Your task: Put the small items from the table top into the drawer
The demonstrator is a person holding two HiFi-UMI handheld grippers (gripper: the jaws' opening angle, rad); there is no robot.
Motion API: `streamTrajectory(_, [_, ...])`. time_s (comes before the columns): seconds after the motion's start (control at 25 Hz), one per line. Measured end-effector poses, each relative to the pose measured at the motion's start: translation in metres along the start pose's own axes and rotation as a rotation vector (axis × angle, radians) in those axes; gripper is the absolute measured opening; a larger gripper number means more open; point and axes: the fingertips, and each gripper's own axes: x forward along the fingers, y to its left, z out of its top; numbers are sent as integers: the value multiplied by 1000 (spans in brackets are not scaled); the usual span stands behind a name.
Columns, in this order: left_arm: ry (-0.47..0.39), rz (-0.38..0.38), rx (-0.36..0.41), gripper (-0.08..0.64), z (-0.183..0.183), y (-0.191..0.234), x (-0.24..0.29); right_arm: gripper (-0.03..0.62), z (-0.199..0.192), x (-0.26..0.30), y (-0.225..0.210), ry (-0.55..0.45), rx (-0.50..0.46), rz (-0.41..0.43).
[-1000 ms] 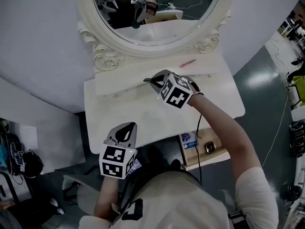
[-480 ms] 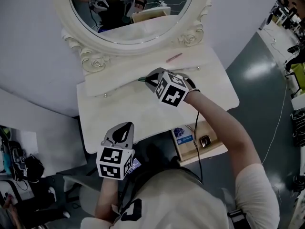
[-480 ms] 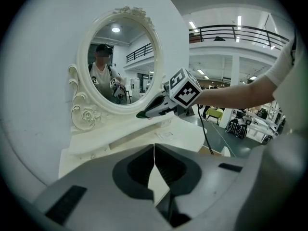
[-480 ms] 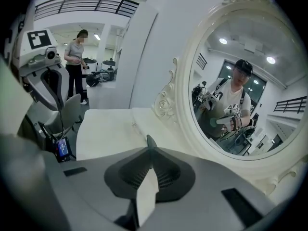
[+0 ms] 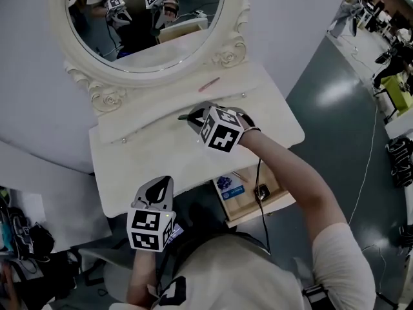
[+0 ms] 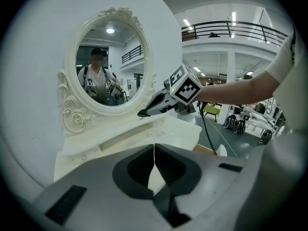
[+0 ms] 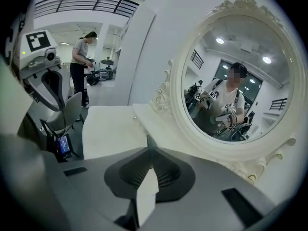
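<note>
My right gripper (image 5: pixel 191 117) hovers over the white dressing table (image 5: pixel 139 166), just before its raised back shelf. It is shut on a thin item with a dark green tip (image 5: pixel 182 117) that sticks out past the jaws; the tip (image 7: pixel 149 141) also shows in the right gripper view. A slim pink item (image 5: pixel 208 84) lies on the shelf beyond it. The wooden drawer (image 5: pixel 274 202) stands open under the table's right front, with a blue packet (image 5: pixel 226 183) and a small dark thing (image 5: pixel 261 191) inside. My left gripper (image 5: pixel 162 182) is shut and empty at the table's front edge.
A large oval mirror (image 5: pixel 142 24) in an ornate white frame rises behind the shelf. The grey floor (image 5: pixel 335 89) lies to the right. Bags and cables (image 5: pixel 26 237) sit on the floor at lower left. In the right gripper view a person (image 7: pixel 81 66) stands far off.
Both grippers have shifted to the right along the table, the right one away from the shelf's left part and nearer the pink item. Its hold on the green-tipped item is unchanged.
</note>
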Motion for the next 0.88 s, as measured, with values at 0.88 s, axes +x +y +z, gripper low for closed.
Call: streamTrajectory(0.88, [-3,38,27,57,-4,-80,10,40,-47,-98,33,-11,-24,-6])
